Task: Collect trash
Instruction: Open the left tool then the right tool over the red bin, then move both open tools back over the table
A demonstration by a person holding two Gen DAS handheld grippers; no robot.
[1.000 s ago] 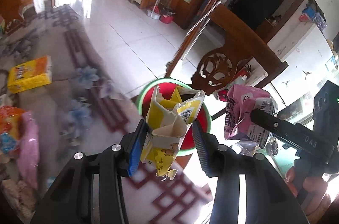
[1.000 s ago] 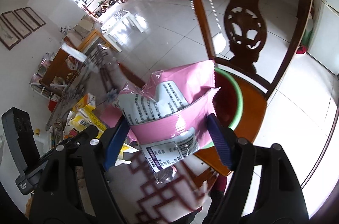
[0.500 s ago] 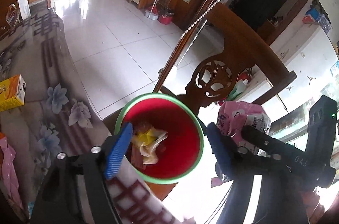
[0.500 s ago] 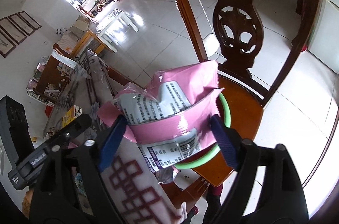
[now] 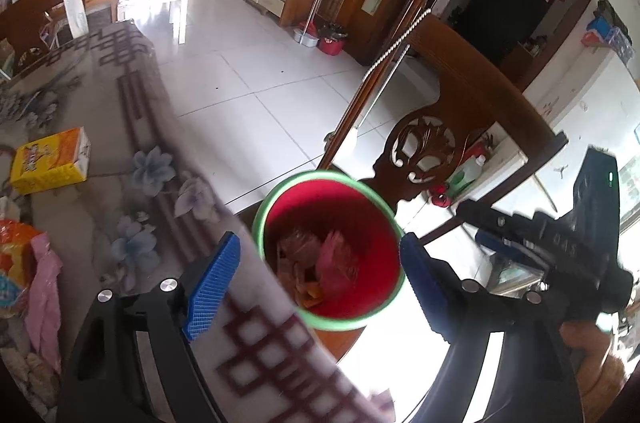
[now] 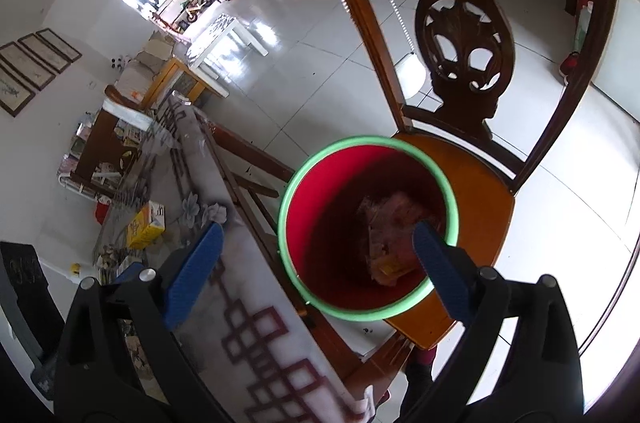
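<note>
Red inside, green around the rim: bucket (image 5: 390,223) at lower centre. Pink and orange: wrappers (image 5: 320,267) within it. Yellow and orange: box (image 5: 50,161) at left. Grey with pale blue flowers and a dark red lattice border: tablecloth (image 5: 160,191). Brown, carved: chair (image 6: 466,59). White, glossy: floor tiles (image 5: 240,83).

Left tongs (image 5: 320,273) angled downward, jaws opening, empty, right tongs (image 6: 316,265) likewise
</note>
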